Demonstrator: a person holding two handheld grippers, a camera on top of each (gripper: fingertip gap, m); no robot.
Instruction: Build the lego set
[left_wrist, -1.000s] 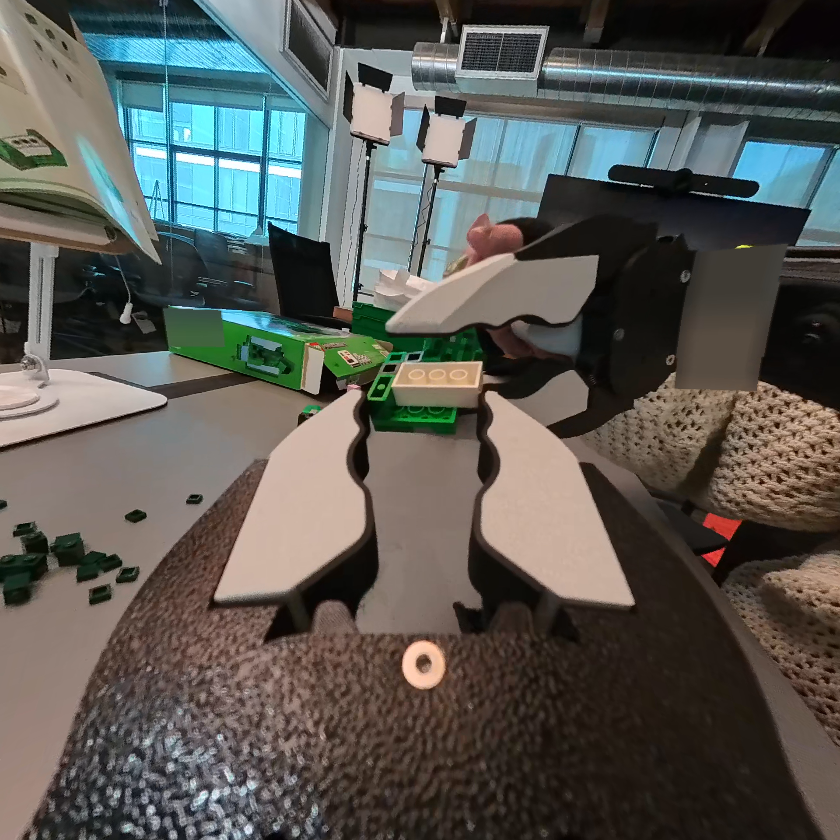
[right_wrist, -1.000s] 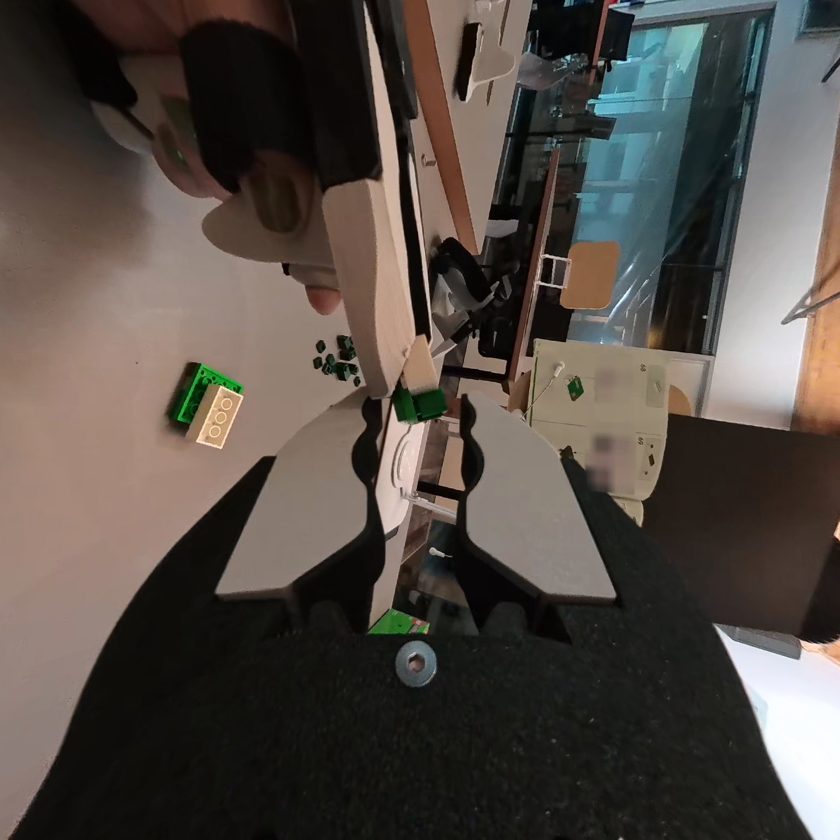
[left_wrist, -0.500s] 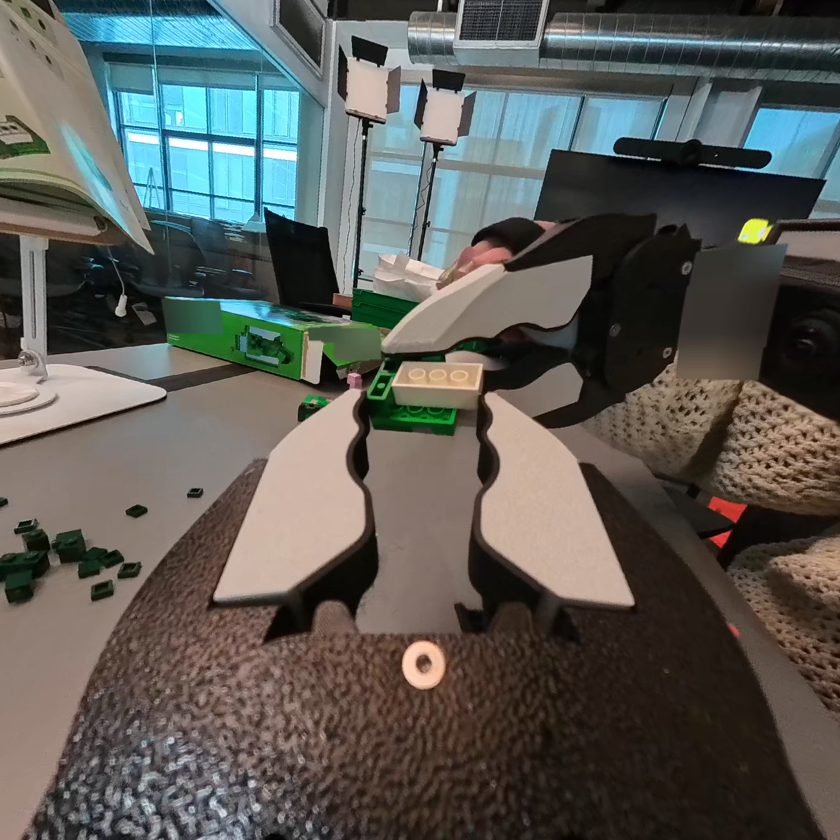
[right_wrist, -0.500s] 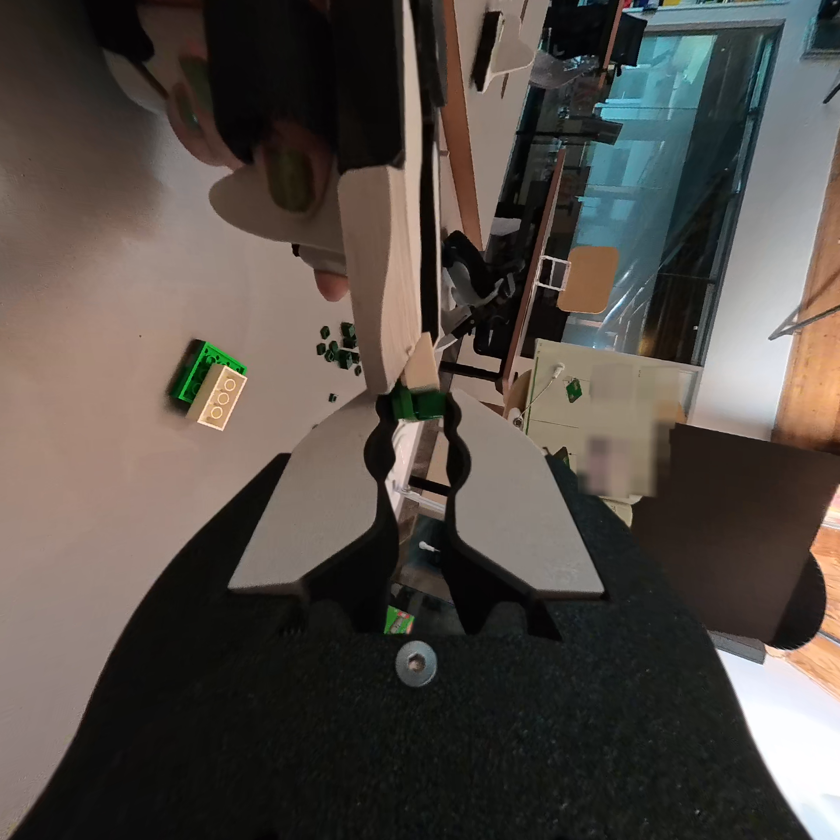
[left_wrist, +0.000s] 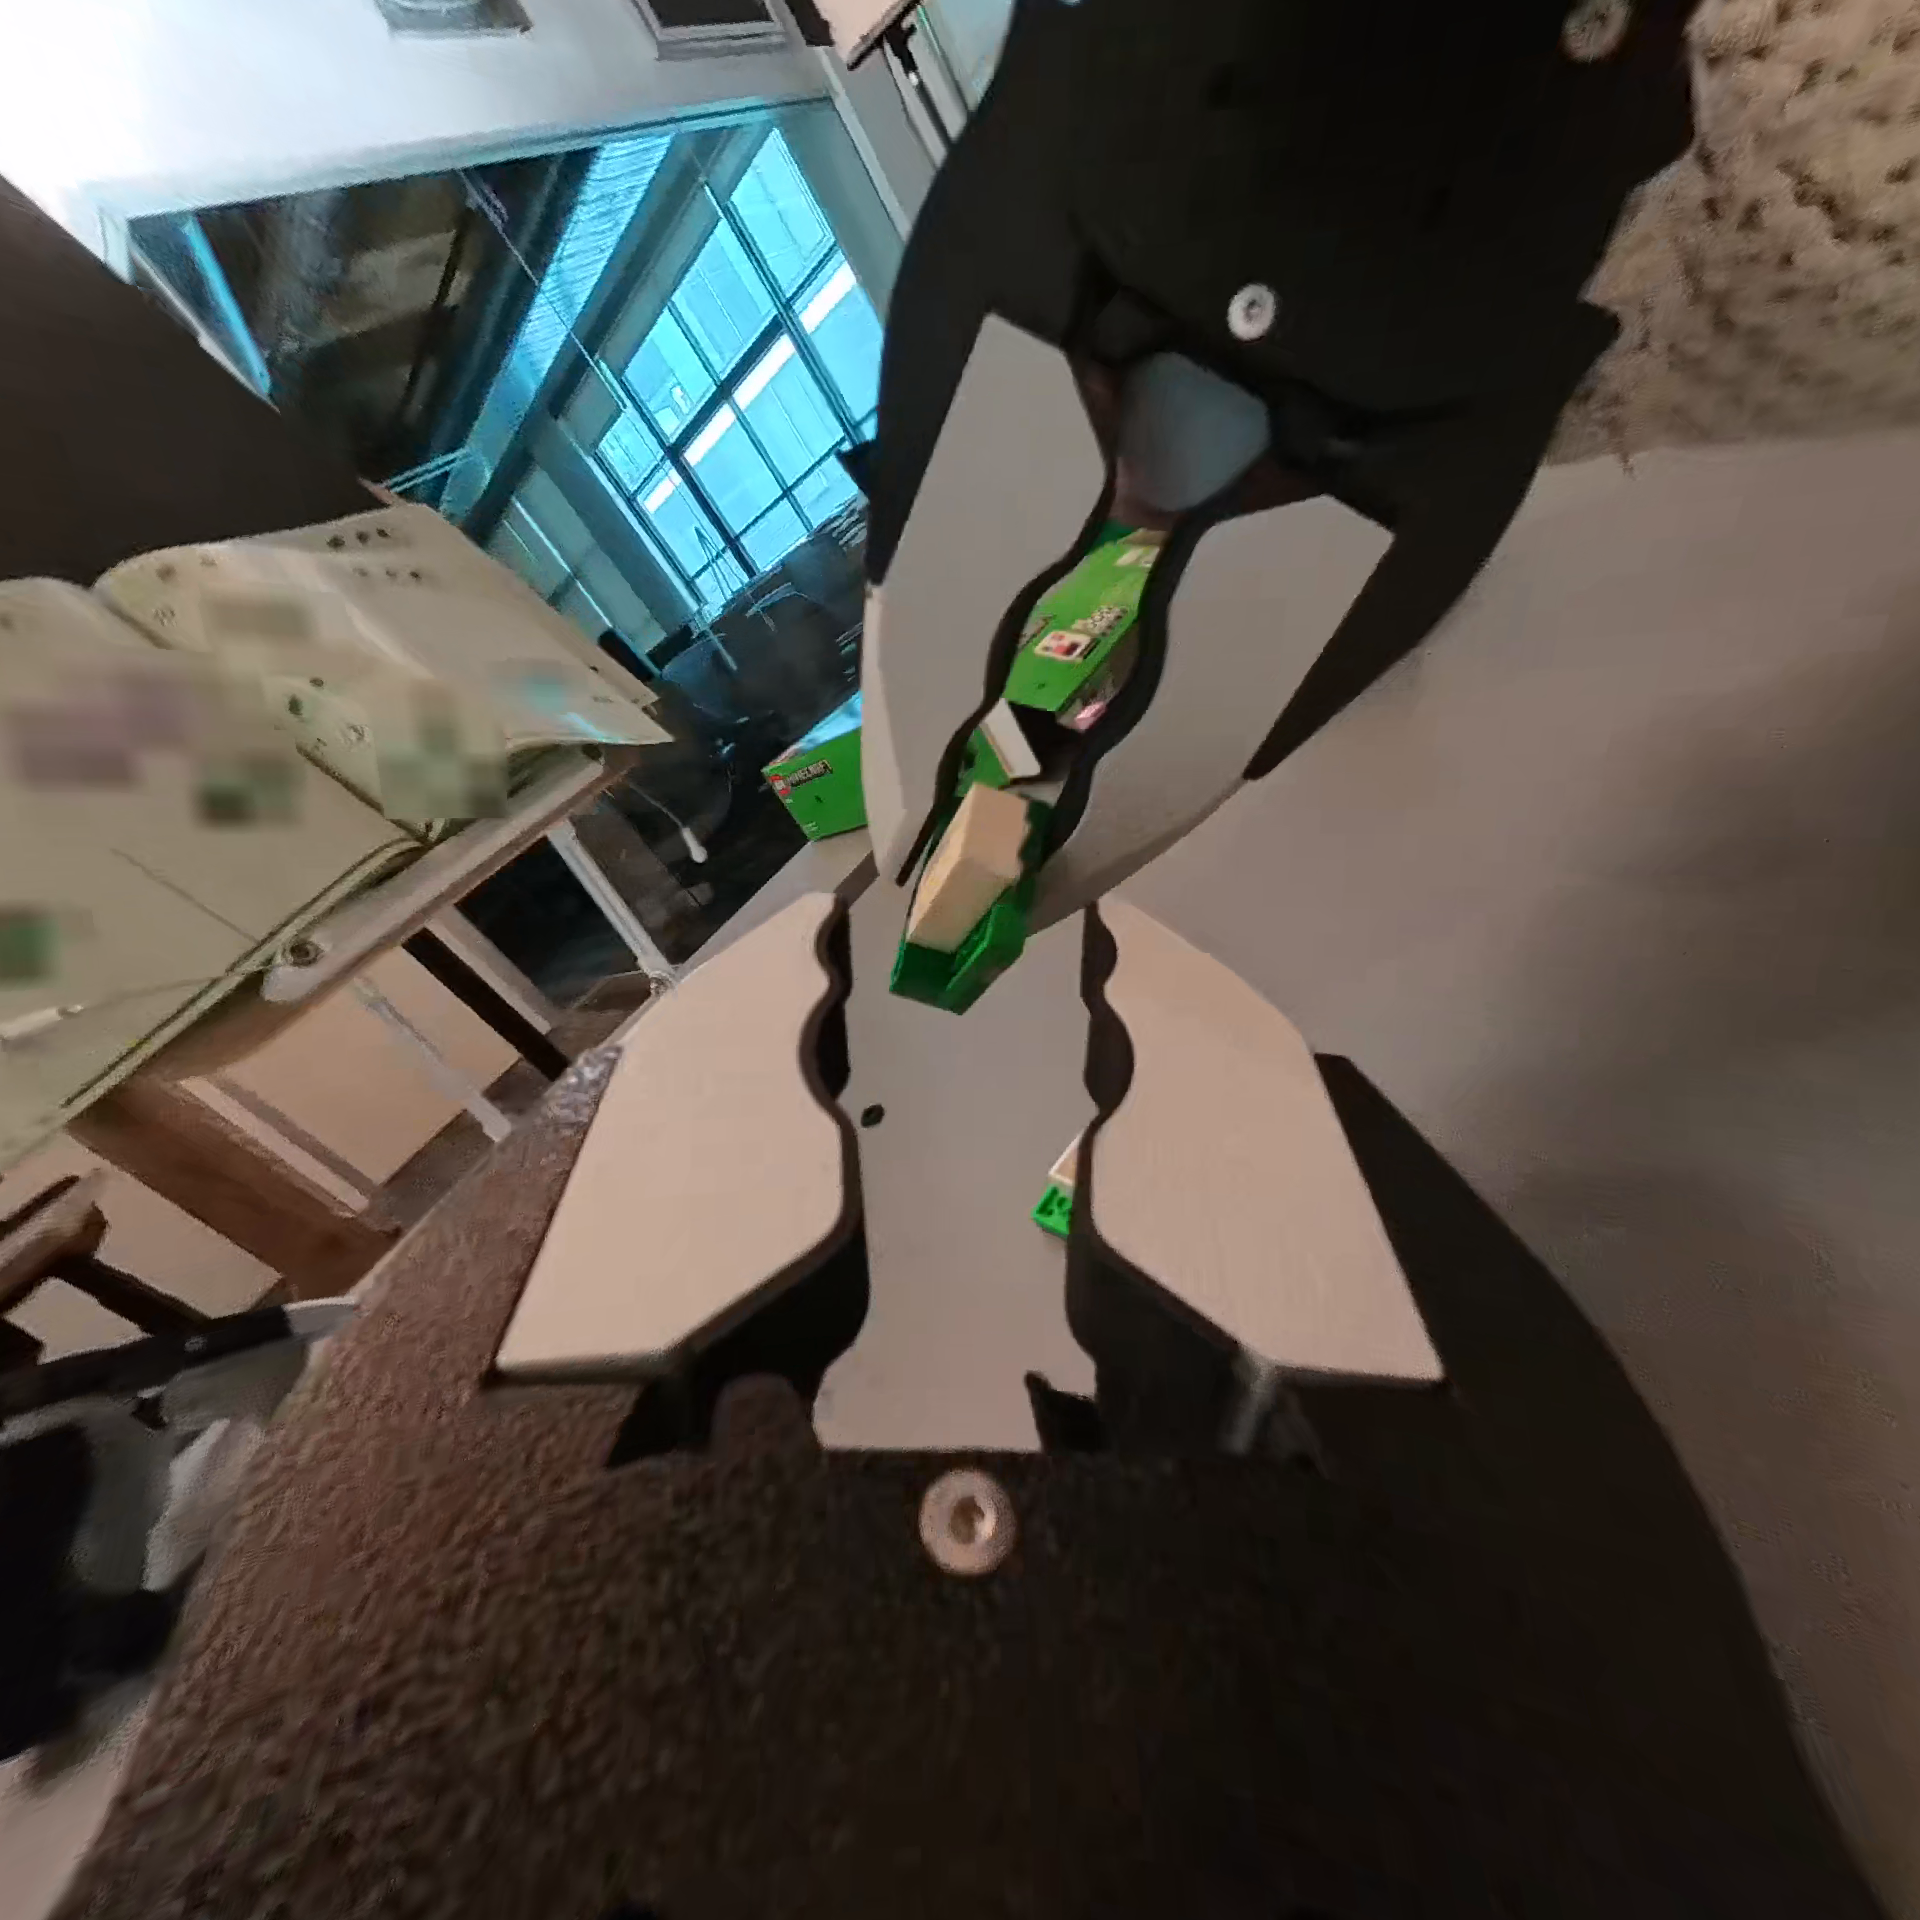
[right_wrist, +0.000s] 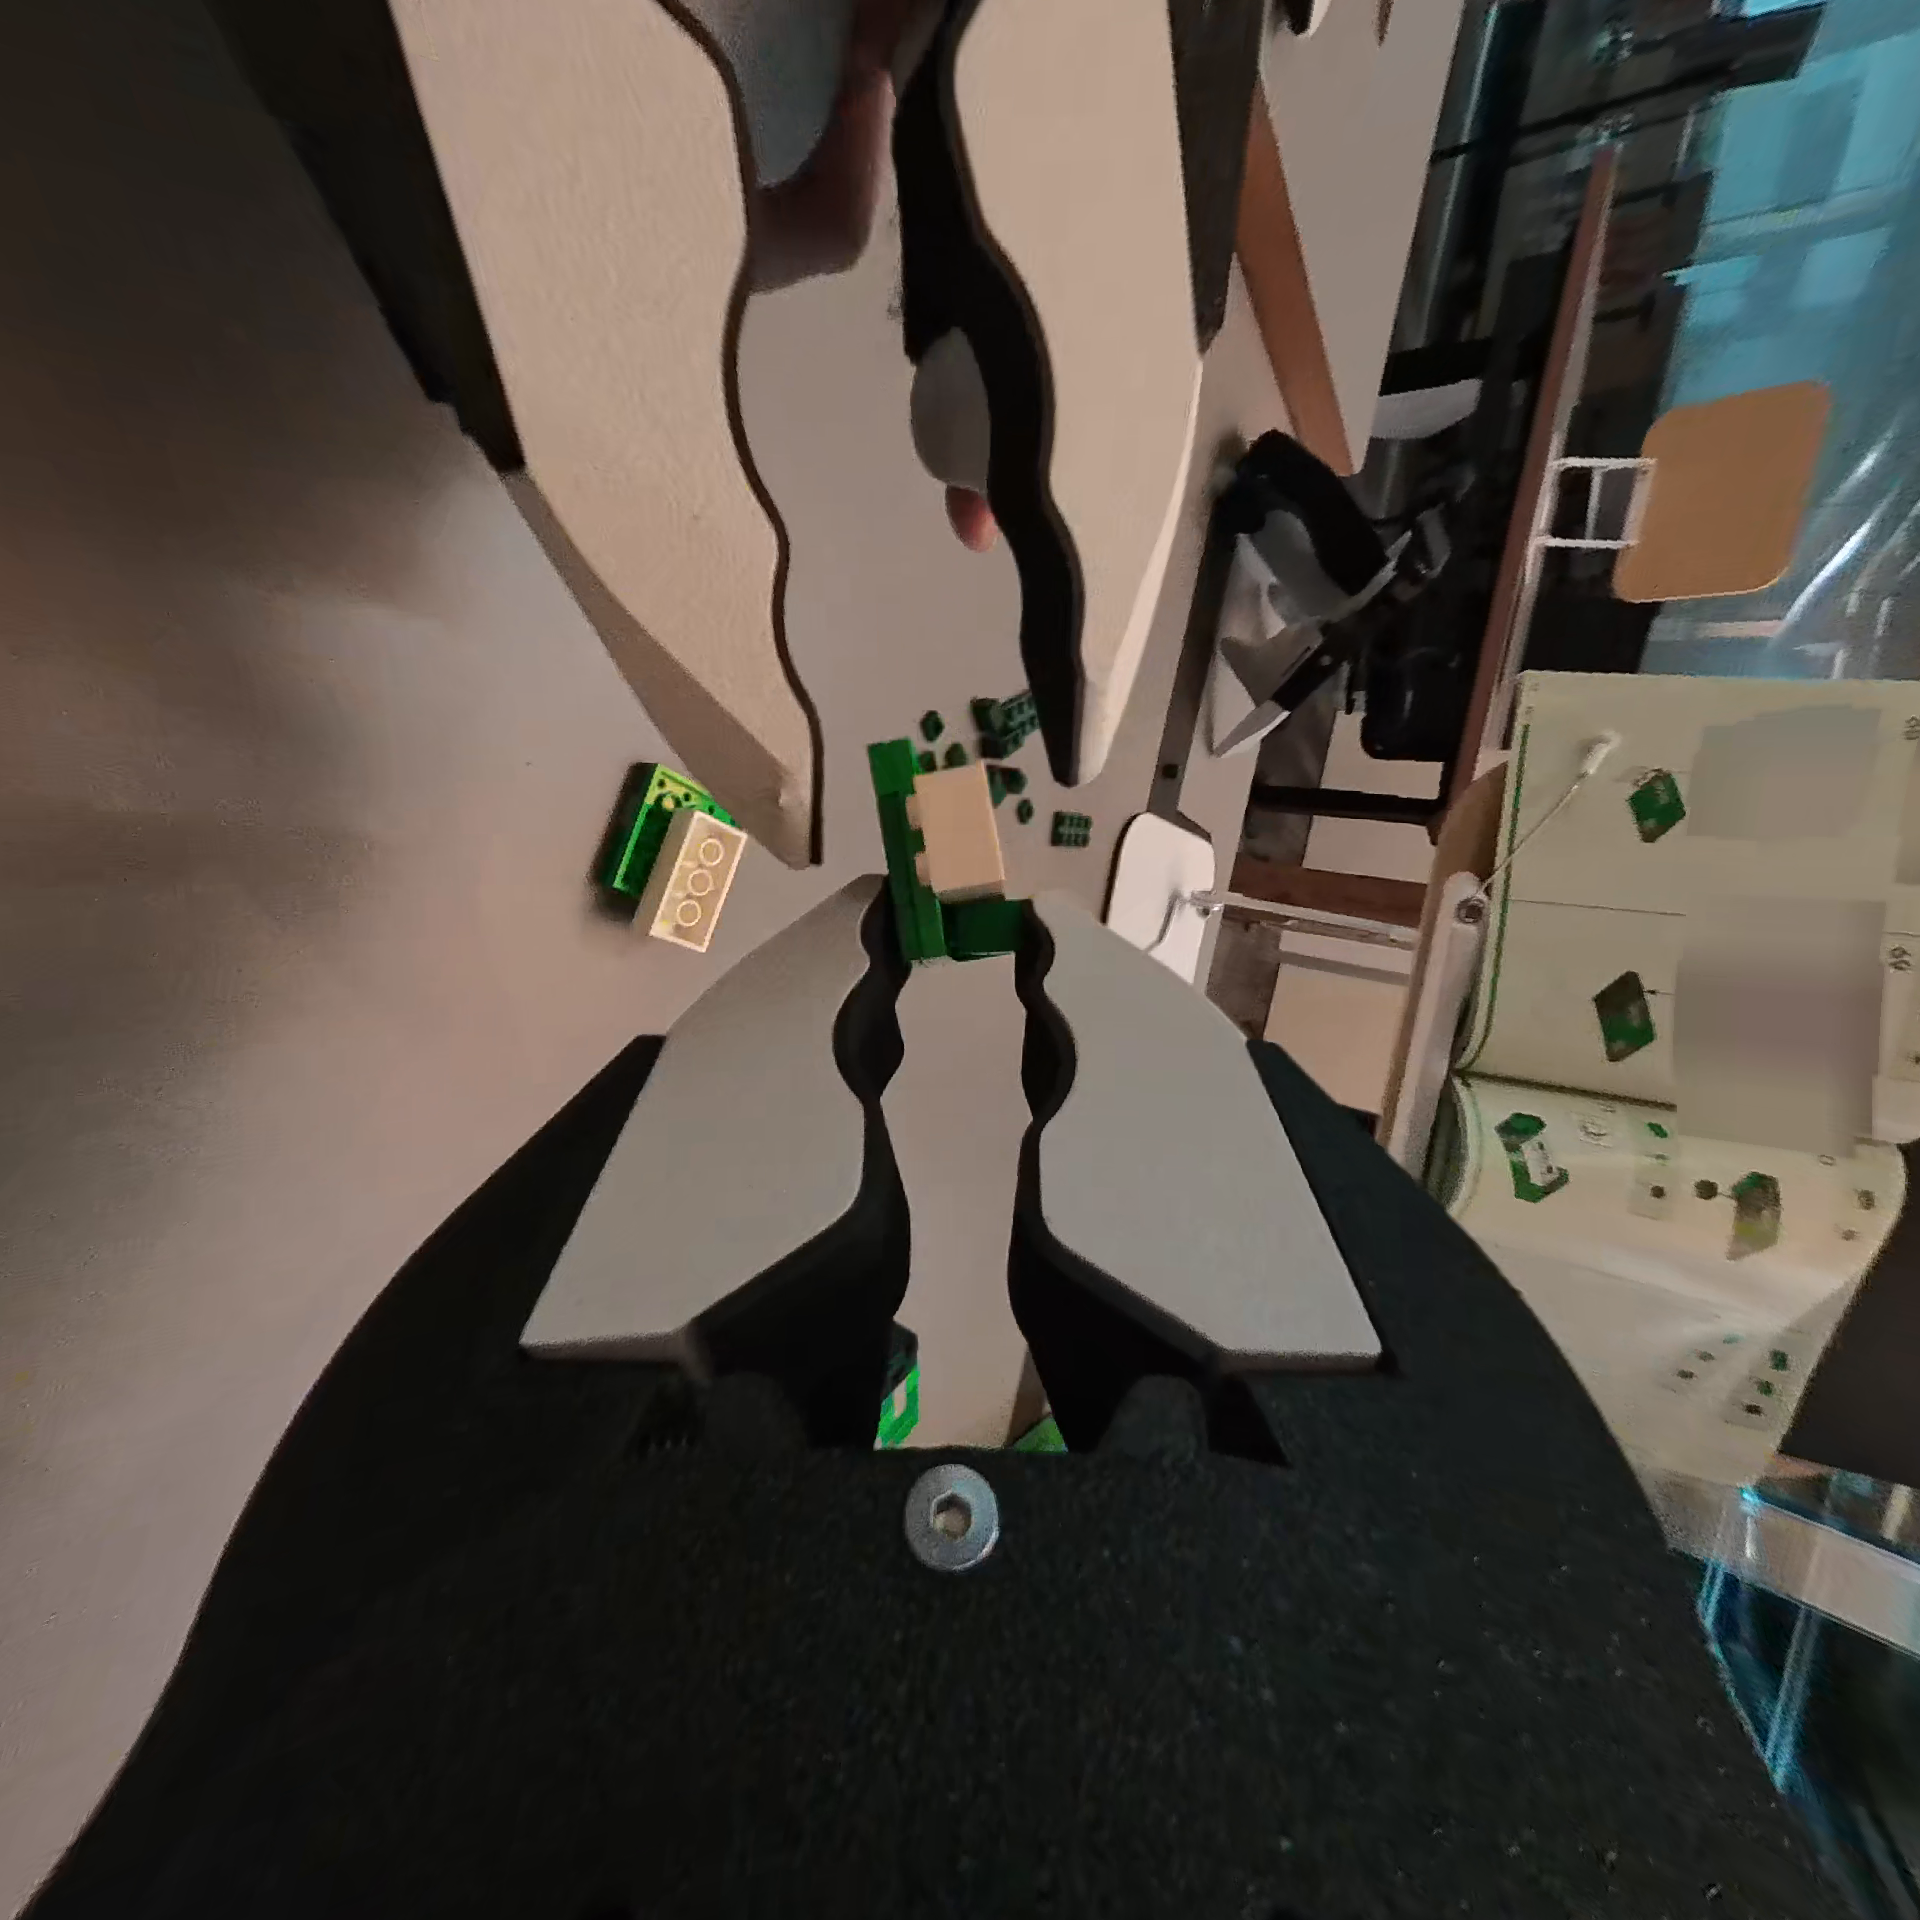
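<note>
My right gripper (right_wrist: 956, 904) is shut on the green end of a small assembly (right_wrist: 961, 831), a green plate with a cream brick on it, held off the table. In the left wrist view the right gripper (left_wrist: 971, 894) reaches in from above with that assembly (left_wrist: 961, 961). My left gripper (left_wrist: 961, 920) is open, its fingertips on either side of the assembly without touching it. In the right wrist view the left gripper (right_wrist: 935, 810) comes in from the top. A second green and cream assembly (right_wrist: 675, 862) lies on the grey table (right_wrist: 312, 935).
Several small dark green pieces (right_wrist: 1003, 717) lie on the table beyond the grippers. An instruction booklet (right_wrist: 1662, 935) sits on a white stand (right_wrist: 1158, 883) at the table's edge. A green box (left_wrist: 821, 795) stands farther back. The second assembly (left_wrist: 1055, 1195) peeks from behind my left finger. Only a small space, under 4 cm, lies between the two pairs of fingers.
The right gripper has closed on the assembly that sat between the left fingertips. Both grippers have turned sharply, and the assembly now sits loose between the left fingers.
</note>
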